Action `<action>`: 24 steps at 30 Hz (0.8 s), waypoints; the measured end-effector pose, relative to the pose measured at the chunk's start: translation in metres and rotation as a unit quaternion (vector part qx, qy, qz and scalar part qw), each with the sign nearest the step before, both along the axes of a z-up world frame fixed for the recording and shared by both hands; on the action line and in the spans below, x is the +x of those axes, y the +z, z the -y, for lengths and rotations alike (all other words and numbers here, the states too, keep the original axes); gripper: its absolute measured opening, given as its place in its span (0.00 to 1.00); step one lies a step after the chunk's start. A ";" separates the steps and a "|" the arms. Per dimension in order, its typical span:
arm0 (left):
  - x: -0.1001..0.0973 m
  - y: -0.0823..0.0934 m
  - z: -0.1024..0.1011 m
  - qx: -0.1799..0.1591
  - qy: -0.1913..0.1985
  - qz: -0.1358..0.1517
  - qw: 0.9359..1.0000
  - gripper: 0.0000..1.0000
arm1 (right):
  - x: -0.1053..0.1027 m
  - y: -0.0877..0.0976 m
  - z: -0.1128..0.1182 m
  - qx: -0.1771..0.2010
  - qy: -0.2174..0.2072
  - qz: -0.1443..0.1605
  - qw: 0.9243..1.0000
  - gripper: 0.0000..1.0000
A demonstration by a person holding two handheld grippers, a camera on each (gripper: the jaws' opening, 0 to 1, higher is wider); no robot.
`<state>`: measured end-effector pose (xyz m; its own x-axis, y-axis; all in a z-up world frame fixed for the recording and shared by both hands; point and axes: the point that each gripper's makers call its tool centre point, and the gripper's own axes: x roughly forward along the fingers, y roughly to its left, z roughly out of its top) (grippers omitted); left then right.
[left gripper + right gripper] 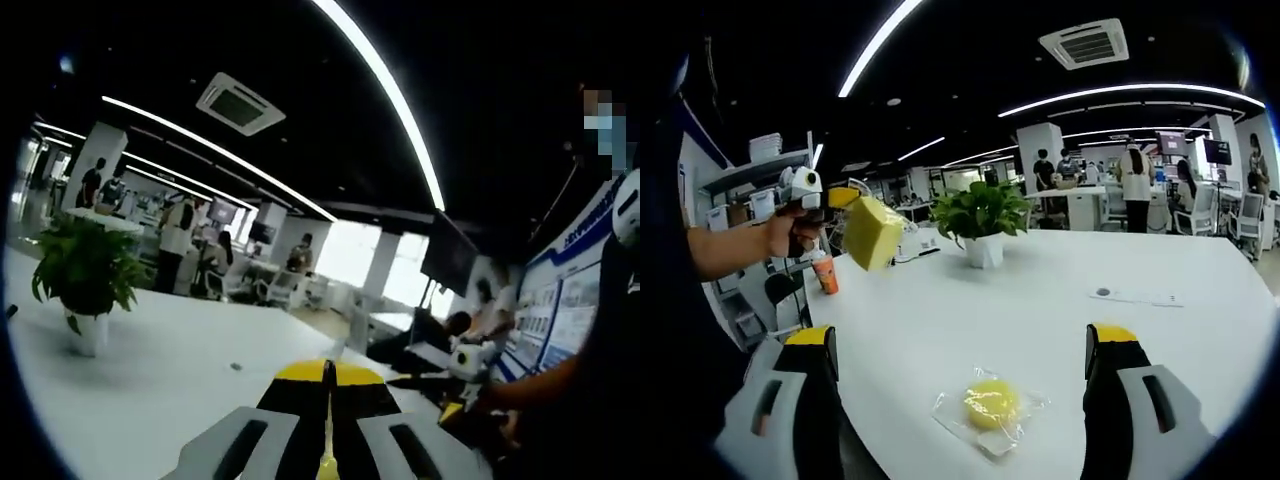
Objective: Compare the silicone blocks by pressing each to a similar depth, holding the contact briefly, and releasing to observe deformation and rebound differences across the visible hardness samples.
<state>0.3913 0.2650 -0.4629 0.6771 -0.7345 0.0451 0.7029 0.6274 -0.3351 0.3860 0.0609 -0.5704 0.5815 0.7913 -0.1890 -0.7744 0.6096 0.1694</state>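
Yellow-tipped jaws of the left gripper [327, 400] are pressed together above the white desk [150, 370], a potted plant [85, 275] far left of them. The right gripper [965, 350] has jaws spread, a bagged yellow silicone block [990, 405] lying between them on the desk; up-left, the left gripper pinches a yellow block [872, 232].
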 end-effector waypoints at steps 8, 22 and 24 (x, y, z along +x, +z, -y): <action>-0.013 0.008 0.015 -0.011 -0.029 0.004 1.000 0.00 | 0.003 0.014 -0.031 0.019 0.044 -0.008 0.999 0.96; -0.039 0.037 0.038 -0.084 -0.077 0.013 0.993 0.00 | -0.016 0.055 -0.100 0.090 0.134 0.001 0.987 0.95; -0.041 0.039 0.041 -0.090 -0.082 0.012 0.992 0.00 | -0.023 0.060 -0.108 0.096 0.154 0.005 0.983 0.87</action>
